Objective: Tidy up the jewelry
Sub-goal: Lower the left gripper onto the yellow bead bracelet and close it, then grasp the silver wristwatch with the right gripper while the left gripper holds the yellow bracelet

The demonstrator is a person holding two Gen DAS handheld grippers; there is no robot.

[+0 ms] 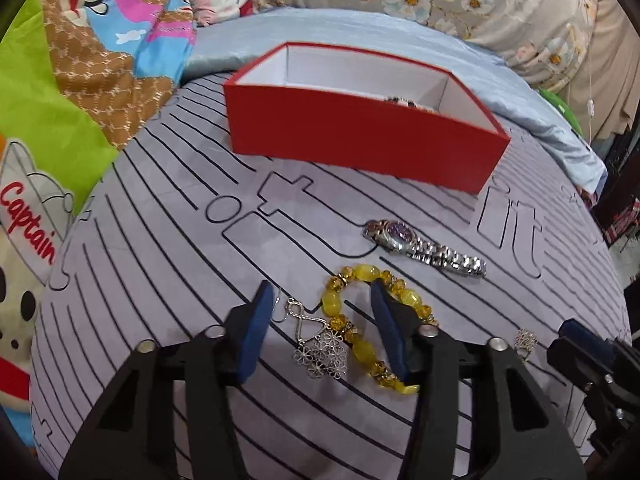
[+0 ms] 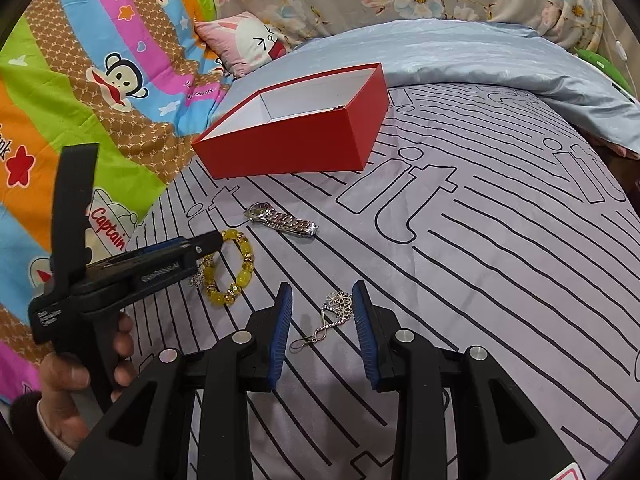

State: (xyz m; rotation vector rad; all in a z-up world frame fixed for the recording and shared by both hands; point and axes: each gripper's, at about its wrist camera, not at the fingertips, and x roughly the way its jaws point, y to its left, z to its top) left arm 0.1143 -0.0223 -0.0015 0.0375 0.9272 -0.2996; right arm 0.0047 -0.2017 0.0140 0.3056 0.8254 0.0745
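Observation:
A yellow beaded bracelet (image 1: 363,349) lies on the grey striped bedcover with a silver flower earring (image 1: 322,346) beside it. My left gripper (image 1: 320,292) is open over both: the earring and the bracelet's left side lie between the fingers, and the right finger rests inside the loop. A second silver flower earring (image 2: 339,303) lies between the blue pads of my right gripper (image 2: 321,288), which is open and not touching it. A silver watch (image 1: 424,248) lies further back. Behind it stands the red box (image 1: 360,140), open-topped, with a small piece of jewelry (image 1: 404,102) inside.
The bedcover (image 2: 500,280) stretches right with bare room. A colourful cartoon quilt (image 2: 80,80) lies to the left, with a pale blue sheet (image 2: 460,48) and floral pillows behind the box. A hand (image 2: 68,376) holds the left gripper's handle.

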